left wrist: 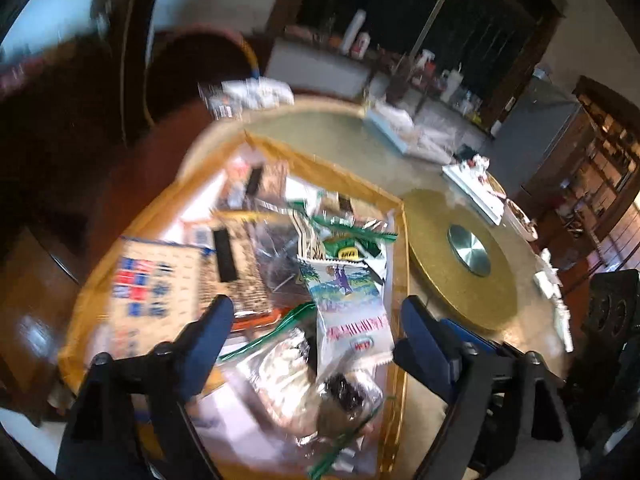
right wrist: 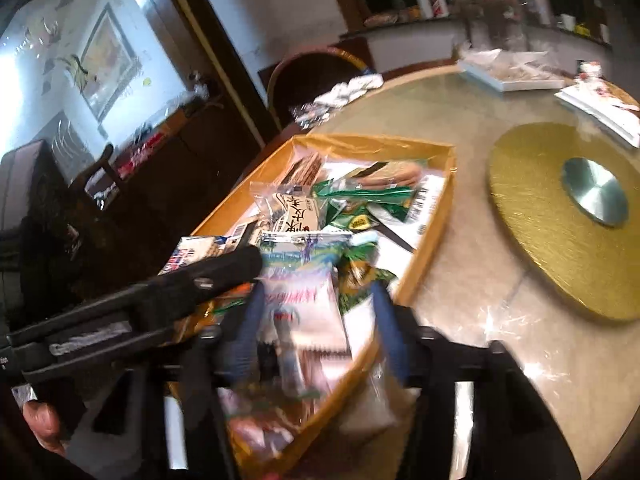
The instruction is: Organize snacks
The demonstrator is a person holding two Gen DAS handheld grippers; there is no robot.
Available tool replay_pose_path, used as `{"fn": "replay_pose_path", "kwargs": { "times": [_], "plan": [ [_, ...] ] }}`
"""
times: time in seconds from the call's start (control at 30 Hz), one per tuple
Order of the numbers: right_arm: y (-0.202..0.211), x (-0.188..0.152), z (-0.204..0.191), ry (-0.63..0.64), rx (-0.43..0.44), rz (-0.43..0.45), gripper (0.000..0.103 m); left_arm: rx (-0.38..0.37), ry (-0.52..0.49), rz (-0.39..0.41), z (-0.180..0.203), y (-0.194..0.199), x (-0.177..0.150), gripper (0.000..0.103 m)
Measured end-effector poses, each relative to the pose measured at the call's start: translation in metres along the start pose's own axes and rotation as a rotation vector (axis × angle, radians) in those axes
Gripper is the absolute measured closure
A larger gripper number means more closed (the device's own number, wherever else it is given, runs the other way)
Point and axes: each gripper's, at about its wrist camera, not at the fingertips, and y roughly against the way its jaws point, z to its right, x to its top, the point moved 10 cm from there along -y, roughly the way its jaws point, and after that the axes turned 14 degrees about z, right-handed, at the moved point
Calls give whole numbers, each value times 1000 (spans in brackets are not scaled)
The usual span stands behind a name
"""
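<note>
A shallow golden box (left wrist: 362, 182) (right wrist: 424, 256) on the round table holds several snack packets. A white packet with a blue-green picture and pink stripes (left wrist: 348, 304) (right wrist: 304, 280) lies on top. A clear zip bag with dark and pale snacks (left wrist: 320, 384) lies near the box's front. My left gripper (left wrist: 316, 316) is open above the front of the box, its fingers either side of the white packet. My right gripper (right wrist: 316, 300) is open, its blue fingers either side of the same packet; whether they touch it is unclear. The left gripper's arm (right wrist: 160, 296) crosses the right wrist view.
A golden turntable (left wrist: 460, 264) (right wrist: 560, 216) with a metal hub sits right of the box. White trays (left wrist: 476, 192) (right wrist: 516, 76) and wrappers (left wrist: 256, 94) lie at the table's far edge. A dark wooden chair (right wrist: 316, 76) stands behind it. A counter with bottles (left wrist: 360, 40) is farther back.
</note>
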Motion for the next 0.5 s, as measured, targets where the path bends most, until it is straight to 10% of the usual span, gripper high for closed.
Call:
{"fn": "replay_pose_path", "kwargs": {
  "times": [0.5],
  "plan": [
    [73,-20,1,18,-67,36,25,321,-238,111,-5,80,-5,17]
  ]
}}
